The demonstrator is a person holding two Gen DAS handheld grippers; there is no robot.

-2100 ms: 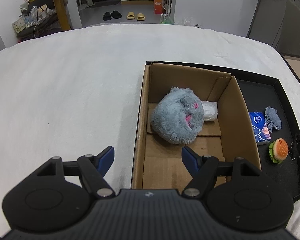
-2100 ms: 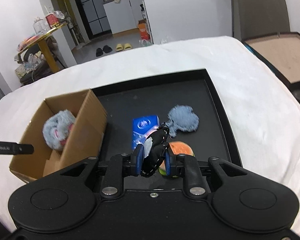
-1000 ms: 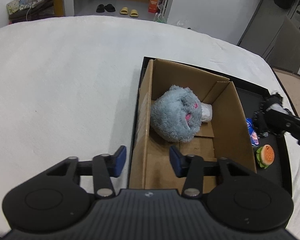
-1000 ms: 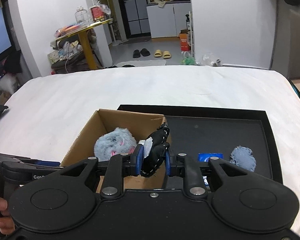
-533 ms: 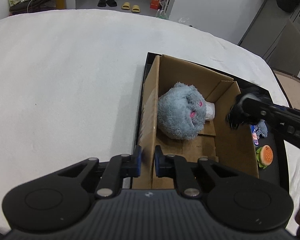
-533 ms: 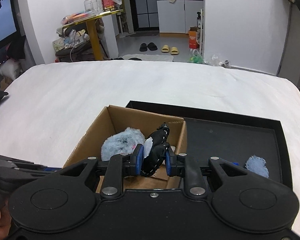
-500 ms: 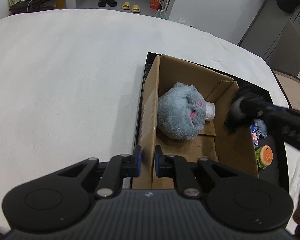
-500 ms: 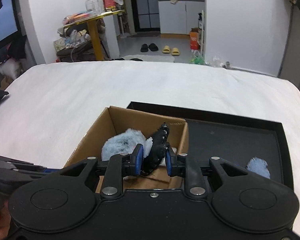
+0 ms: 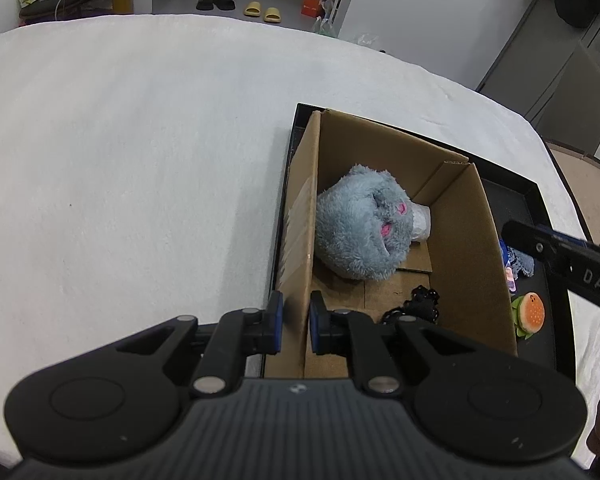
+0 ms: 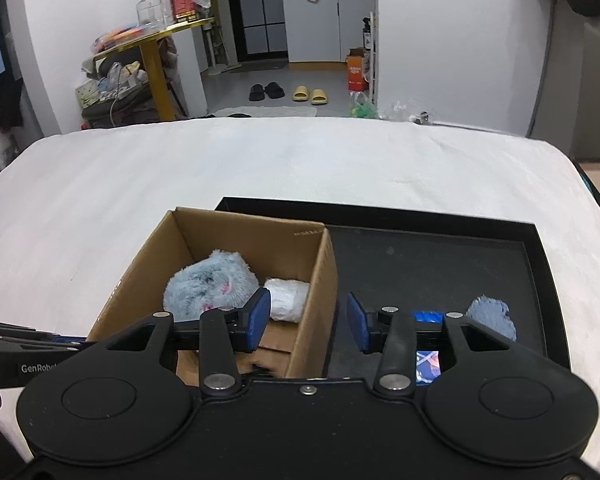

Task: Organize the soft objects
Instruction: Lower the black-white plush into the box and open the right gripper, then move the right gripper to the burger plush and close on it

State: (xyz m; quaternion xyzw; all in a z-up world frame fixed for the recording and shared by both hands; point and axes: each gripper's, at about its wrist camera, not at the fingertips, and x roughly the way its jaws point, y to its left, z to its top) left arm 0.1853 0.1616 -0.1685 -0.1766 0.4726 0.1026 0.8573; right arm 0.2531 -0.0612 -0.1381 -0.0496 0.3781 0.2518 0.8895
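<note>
A cardboard box stands in the left part of a black tray. In it lie a grey-blue plush head, a white roll and a small black soft toy near the front. My left gripper is shut on the box's left wall. My right gripper is open and empty above the box's right wall. On the tray lie a blue packet, a grey-blue fluffy piece and a small burger toy.
The tray sits on a white cloth-covered table. Beyond the far edge is a room floor with slippers and a yellow side table. A brown-topped surface stands to the right of the table.
My right gripper opened and let the black soft toy fall into the box; the toy now lies on the box floor near the front. My left gripper still grips the box wall.
</note>
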